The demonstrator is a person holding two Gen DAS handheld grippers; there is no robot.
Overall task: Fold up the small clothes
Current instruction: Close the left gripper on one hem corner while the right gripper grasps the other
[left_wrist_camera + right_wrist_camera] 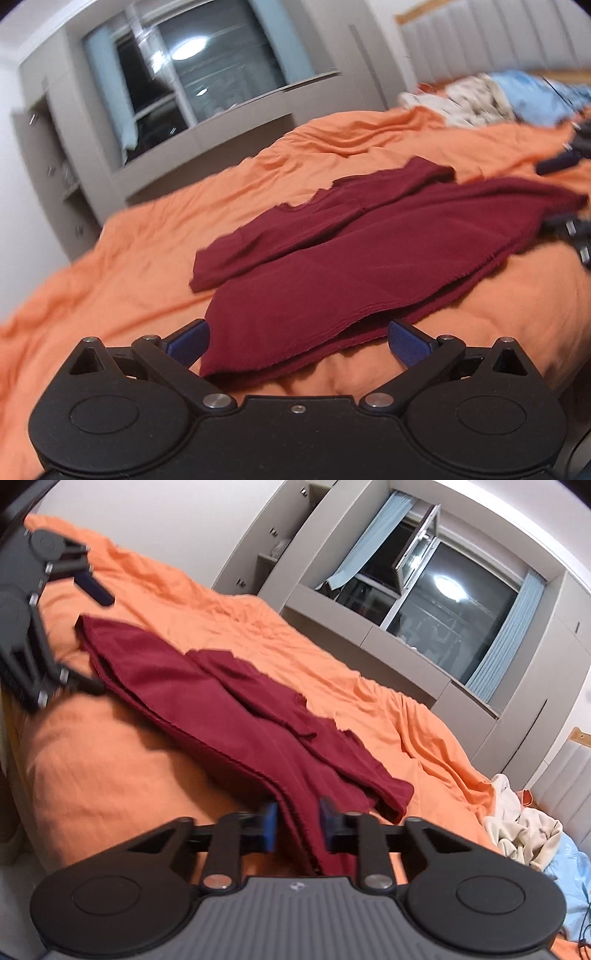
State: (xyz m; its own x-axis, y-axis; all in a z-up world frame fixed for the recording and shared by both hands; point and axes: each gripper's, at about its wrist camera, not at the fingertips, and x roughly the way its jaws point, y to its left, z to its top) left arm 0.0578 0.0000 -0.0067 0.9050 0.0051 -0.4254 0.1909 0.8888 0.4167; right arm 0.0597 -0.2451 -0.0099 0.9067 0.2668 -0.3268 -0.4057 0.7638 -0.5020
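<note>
A dark red shirt [332, 254] lies half folded on the orange bed cover [110, 295]. My left gripper [297, 345] is open, its blue fingers astride the shirt's near corner. It also shows in the right wrist view [79, 624], open at the shirt's far end. In the right wrist view the shirt [229, 716] runs toward my right gripper [297, 827], whose blue pads are closed partway around a bunched edge of the cloth. The right gripper shows at the right edge of the left wrist view [565, 192].
A pile of cream and light blue clothes [532, 834] lies at the bed's head end, also in the left wrist view [491, 98]. Grey cabinets and a window [192, 70] stand beyond the bed's far side.
</note>
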